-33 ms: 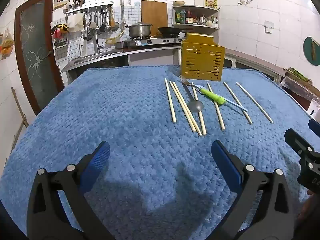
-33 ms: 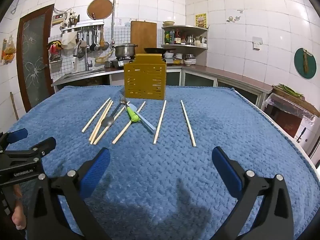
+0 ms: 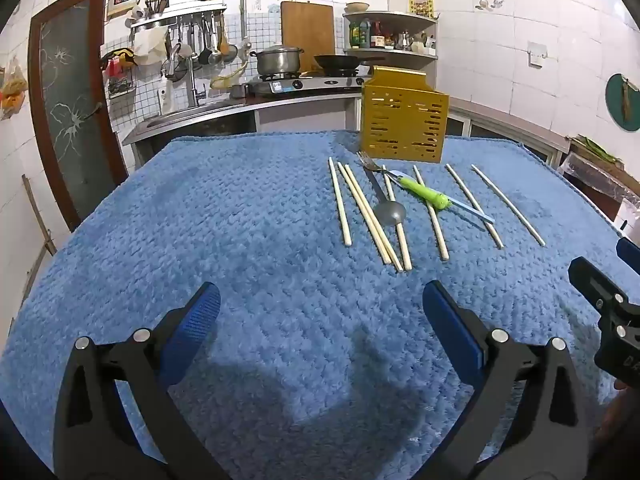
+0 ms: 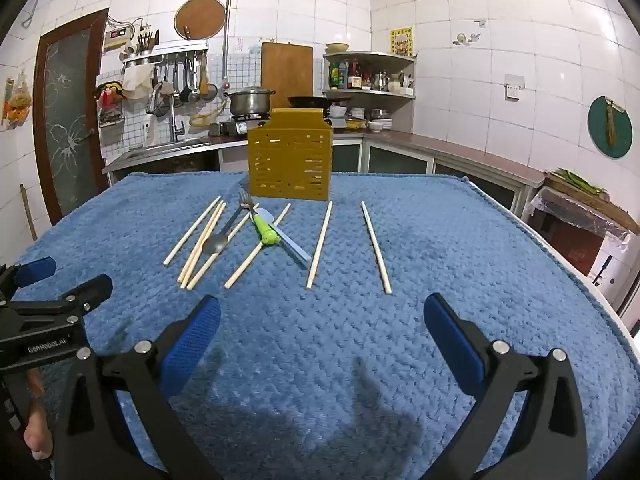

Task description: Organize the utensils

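Several wooden chopsticks [image 3: 339, 201] [image 4: 318, 244] lie side by side on the blue cloth [image 3: 240, 240] [image 4: 440, 240]. Among them lie a metal spoon [image 3: 389, 212] [image 4: 216, 243], a fork [image 3: 365, 160] [image 4: 245, 199], and a green-handled utensil [image 3: 426, 193] [image 4: 265, 229] across a pale blue one [image 4: 295, 249]. A yellow slotted utensil holder [image 3: 404, 126] [image 4: 290, 156] stands behind them. My left gripper [image 3: 320, 312] is open and empty, near the front. My right gripper [image 4: 322, 324] is open and empty, short of the chopsticks.
The right gripper shows at the right edge of the left wrist view [image 3: 604, 300]; the left gripper shows at the left edge of the right wrist view [image 4: 52, 300]. The table's right edge [image 4: 592, 284] drops off. A kitchen counter with stove and pot [image 4: 250, 100] stands behind.
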Motion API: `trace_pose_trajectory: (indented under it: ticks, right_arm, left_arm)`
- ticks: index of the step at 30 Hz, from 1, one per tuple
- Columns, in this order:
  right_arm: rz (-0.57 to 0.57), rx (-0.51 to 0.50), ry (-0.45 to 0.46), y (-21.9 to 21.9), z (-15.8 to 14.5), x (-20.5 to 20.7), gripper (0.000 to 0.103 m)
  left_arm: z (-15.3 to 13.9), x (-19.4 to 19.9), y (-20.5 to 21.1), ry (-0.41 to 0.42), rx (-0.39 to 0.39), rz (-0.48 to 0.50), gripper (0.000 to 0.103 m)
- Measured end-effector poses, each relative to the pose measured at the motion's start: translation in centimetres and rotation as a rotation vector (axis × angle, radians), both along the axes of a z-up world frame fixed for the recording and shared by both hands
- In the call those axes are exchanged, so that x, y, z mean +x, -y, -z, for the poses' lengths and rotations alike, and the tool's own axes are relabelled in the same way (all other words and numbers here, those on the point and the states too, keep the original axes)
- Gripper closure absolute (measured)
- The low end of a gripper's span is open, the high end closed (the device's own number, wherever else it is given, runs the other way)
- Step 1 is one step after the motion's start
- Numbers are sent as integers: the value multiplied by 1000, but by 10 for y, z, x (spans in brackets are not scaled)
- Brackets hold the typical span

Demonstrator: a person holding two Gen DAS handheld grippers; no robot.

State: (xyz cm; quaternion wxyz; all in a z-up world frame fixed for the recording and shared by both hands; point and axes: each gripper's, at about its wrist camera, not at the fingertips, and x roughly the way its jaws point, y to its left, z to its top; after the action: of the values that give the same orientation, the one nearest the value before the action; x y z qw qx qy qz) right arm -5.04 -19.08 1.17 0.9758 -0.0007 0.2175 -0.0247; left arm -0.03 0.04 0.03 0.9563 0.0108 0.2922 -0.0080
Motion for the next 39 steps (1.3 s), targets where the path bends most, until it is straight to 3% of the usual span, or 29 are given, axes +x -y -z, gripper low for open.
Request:
trace_pose_trajectory:
  ticks: [9, 39]
  right_arm:
    - [1, 16, 6, 6, -2, -2, 4]
    - [26, 12, 64, 4, -9, -18, 4]
  left_arm:
    - [-12, -8, 13, 17, 6, 9, 5]
    - [-12, -16, -1, 100, -32, 39, 5]
